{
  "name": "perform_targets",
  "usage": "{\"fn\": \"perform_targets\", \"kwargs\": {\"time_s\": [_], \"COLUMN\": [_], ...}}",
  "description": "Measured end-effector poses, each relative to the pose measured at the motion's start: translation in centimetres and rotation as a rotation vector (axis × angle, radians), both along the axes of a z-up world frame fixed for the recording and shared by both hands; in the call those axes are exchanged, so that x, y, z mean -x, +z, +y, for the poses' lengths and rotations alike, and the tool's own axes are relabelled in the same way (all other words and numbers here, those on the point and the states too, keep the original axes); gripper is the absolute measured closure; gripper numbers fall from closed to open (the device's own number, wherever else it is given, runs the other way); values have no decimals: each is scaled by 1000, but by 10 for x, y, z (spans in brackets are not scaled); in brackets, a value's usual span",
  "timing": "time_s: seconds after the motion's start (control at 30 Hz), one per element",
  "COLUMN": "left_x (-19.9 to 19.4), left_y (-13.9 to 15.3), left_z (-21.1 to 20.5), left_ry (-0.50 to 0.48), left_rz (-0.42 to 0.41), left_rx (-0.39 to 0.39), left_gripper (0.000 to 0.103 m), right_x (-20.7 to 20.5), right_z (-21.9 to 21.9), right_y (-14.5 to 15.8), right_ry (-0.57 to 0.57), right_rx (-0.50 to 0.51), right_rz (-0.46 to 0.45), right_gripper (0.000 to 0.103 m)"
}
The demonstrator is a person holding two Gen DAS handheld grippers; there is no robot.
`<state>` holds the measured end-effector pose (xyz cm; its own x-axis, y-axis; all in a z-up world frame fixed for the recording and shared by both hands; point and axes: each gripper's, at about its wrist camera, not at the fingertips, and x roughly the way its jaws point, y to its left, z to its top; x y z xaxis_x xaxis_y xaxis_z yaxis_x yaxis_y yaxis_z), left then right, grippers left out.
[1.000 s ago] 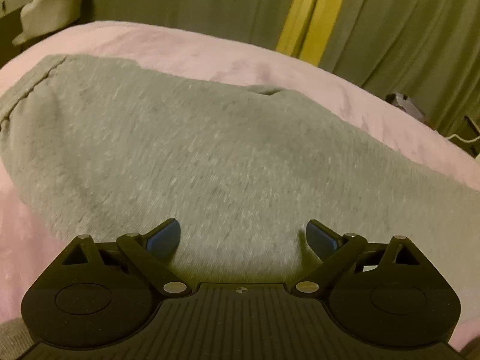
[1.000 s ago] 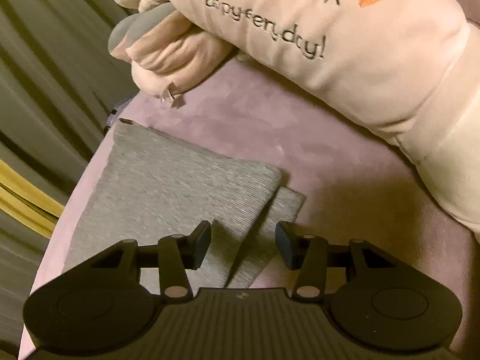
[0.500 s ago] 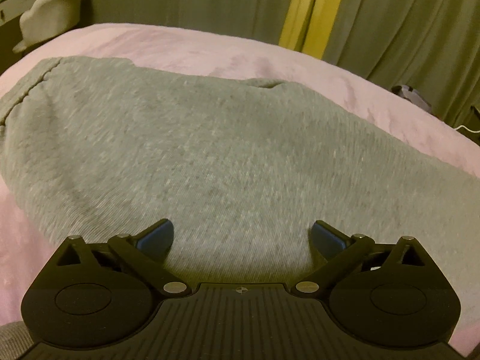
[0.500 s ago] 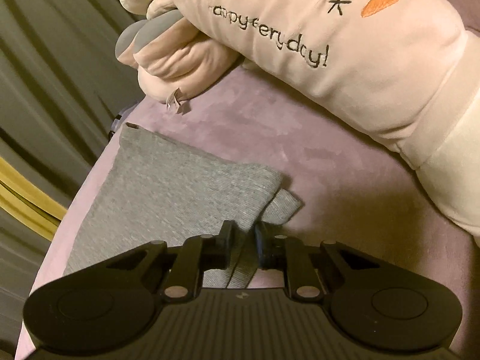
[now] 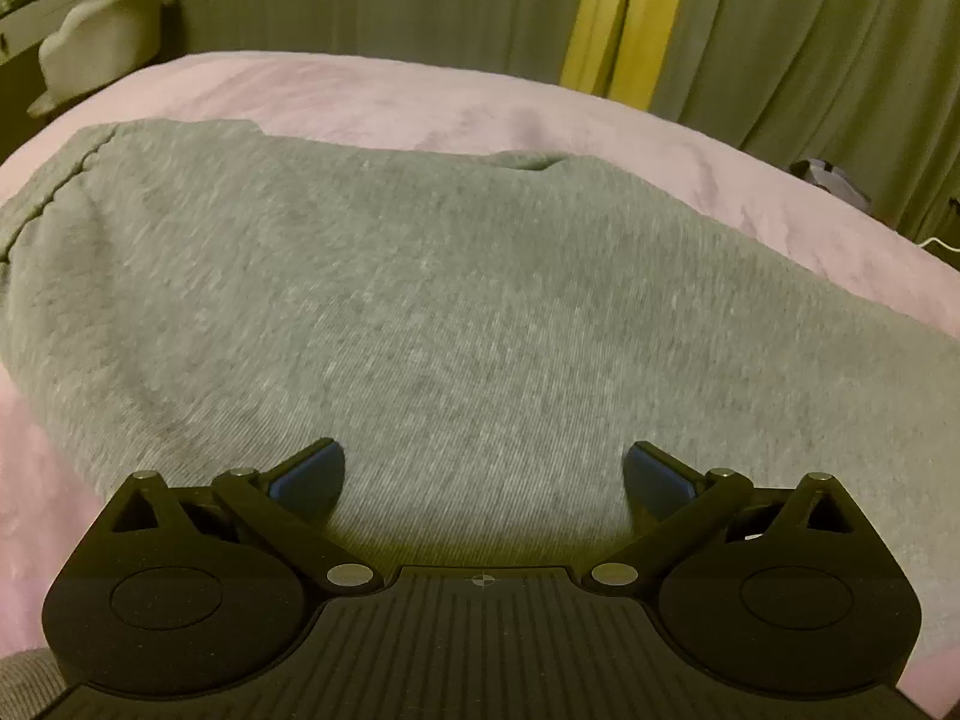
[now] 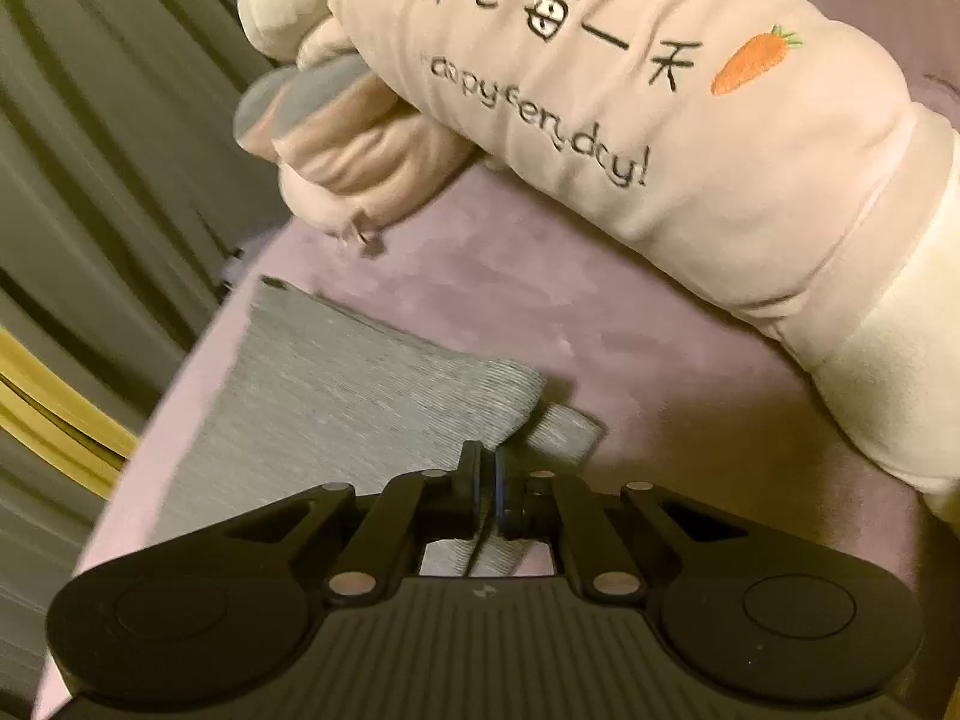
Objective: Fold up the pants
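Grey pants (image 5: 420, 300) lie spread on a pink bed cover (image 5: 360, 90), filling most of the left wrist view. My left gripper (image 5: 485, 471) hovers over the fabric with its blue pads wide apart and nothing between them. In the right wrist view the pants' leg ends (image 6: 360, 384) lie flat, one cuff (image 6: 564, 429) peeking out under the other. My right gripper (image 6: 489, 480) is shut, its pads pinching the edge of the grey cuff fabric.
A large pink plush pillow (image 6: 630, 120) with embroidered writing and a carrot lies just beyond the cuffs. Grey-green curtains (image 5: 780, 30) with a yellow stripe (image 5: 612, 18) hang behind the bed. The bed's edge (image 6: 198, 360) drops off left of the leg ends.
The right gripper's jaws closed from half apart onto the cuff fabric. The left gripper's pads spread slightly wider; it stayed over the pants.
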<state>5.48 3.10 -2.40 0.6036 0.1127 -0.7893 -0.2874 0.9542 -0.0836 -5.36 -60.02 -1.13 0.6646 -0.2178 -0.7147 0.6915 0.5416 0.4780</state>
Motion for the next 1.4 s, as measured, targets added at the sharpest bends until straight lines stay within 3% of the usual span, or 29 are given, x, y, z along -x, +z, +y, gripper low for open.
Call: {"fn": "perform_targets", "kwargs": {"time_s": [0.17,0.3,0.4,0.53,0.67,0.77,0.87,1.0,1.07,1.23,1.4], "left_x": [0,1,1,2,3,4,4,3,3,3,1], "left_y": [0,0,1,2,2,3,3,3,3,2,2], "left_z": [2,3,4,8,7,7,8,6,5,6,4], "left_ry": [3,3,5,14,10,8,13,9,8,10,5], "left_rz": [-5,-6,-8,-18,-15,-15,-17,-11,-11,-14,-9], "left_rx": [13,14,17,40,32,33,41,29,26,34,20], "left_gripper": [0,0,0,0,0,0,0,0,0,0,0], "right_x": [-7,-5,-5,-5,-12,-13,-3,12,17,26,12], "right_z": [-10,-10,-3,8,8,8,1,-9,-17,-29,-28], "right_y": [-20,-29,-19,-1,-14,-19,-10,-4,-10,-31,-30], "right_ry": [9,-26,-5,4,-9,5,-41,-88,-82,-106,-58], "right_rx": [-89,-138,-76,61,72,84,60,60,-5,-153,-144], "right_rz": [35,-24,-34,17,116,130,110,108,75,-35,-37], "right_gripper": [87,83,99,100,100,100,94,70,67,36,33]}}
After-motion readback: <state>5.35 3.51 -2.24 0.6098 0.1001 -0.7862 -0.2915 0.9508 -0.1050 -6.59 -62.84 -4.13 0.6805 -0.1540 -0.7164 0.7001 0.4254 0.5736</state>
